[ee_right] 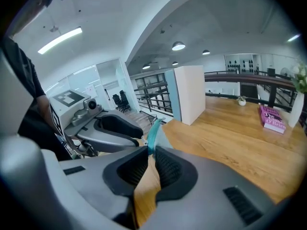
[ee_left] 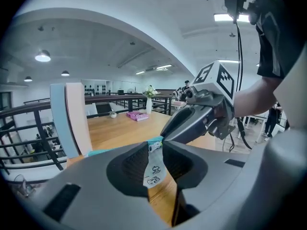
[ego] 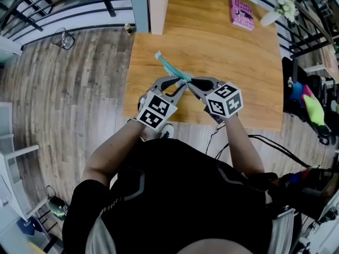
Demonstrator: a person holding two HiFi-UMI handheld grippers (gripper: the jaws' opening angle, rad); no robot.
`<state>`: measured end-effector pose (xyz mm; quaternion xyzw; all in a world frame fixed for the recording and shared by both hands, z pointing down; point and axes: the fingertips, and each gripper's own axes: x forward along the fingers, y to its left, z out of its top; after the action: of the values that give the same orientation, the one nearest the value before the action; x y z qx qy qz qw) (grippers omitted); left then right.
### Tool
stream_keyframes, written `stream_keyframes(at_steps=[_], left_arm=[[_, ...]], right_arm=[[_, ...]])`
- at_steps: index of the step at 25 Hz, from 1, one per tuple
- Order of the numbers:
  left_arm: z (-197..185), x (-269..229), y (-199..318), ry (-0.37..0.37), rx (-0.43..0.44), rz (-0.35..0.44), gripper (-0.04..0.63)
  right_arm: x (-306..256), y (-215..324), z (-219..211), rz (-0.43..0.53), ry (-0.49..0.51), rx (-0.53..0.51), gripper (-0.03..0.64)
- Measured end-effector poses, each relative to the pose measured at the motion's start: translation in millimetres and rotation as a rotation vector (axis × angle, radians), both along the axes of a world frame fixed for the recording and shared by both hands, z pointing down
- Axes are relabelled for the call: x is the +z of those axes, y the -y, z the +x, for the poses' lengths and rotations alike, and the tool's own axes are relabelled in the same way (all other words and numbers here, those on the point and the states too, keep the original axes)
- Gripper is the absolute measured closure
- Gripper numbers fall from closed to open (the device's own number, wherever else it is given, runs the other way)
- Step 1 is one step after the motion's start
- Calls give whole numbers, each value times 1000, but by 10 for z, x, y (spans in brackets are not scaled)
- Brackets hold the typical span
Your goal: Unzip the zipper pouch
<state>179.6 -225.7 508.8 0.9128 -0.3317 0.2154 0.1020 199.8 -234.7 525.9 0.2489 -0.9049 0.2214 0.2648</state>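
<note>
Two grippers meet tip to tip over the near half of the wooden tabletop (ego: 222, 52), toward its left edge, and hold the teal zipper pouch (ego: 169, 66) in the air between them. The left gripper (ee_left: 154, 147) has its jaws drawn close on the grey pull tab (ee_left: 154, 170), and the tab's printed strip hangs down between the pads. The right gripper (ee_right: 152, 147) has its jaws pinched narrow on the pouch's teal edge, which sticks up just past the tips. The free end of the pouch slants away toward the far left corner. A tall white and pale blue box (ego: 151, 4) stands upright at that corner. A pink book (ego: 241, 14) lies near the far right corner, and a vase (ego: 273, 17) of flowers sits beside it at the right edge.
</note>
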Motion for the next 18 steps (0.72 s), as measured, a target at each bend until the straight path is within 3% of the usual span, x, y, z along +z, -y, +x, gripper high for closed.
stream_keyframes(at_steps=[13, 18], left_arm=[[-246, -283, -87, -73, 120, 36, 486], [-335, -362, -41, -90, 130, 42, 506]], right_arm=[[-244, 0, -317, 38, 7, 2, 561], [-372, -14, -399, 62, 8, 0, 561]])
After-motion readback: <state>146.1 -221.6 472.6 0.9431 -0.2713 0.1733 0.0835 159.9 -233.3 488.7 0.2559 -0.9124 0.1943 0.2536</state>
